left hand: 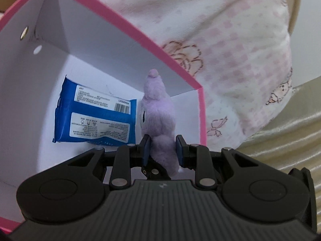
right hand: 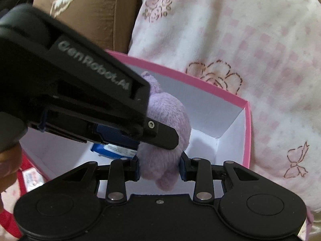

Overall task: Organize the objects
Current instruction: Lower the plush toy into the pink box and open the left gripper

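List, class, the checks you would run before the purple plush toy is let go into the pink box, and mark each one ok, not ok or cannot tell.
1. Left claw shut on the purple plush toy: ok.
2. Right claw also shut on the toy: ok, its pads press both sides.
3. Toy is over the open pink box, inside its rim: ok.
4. Landing spot free: ok, white floor shows beside the blue packet lying flat in the box.
5. Toy already resting on the box floor: cannot tell, its underside is hidden.
6. Claws clear of each other: not ok, the left claw crosses close over the right one's pads.
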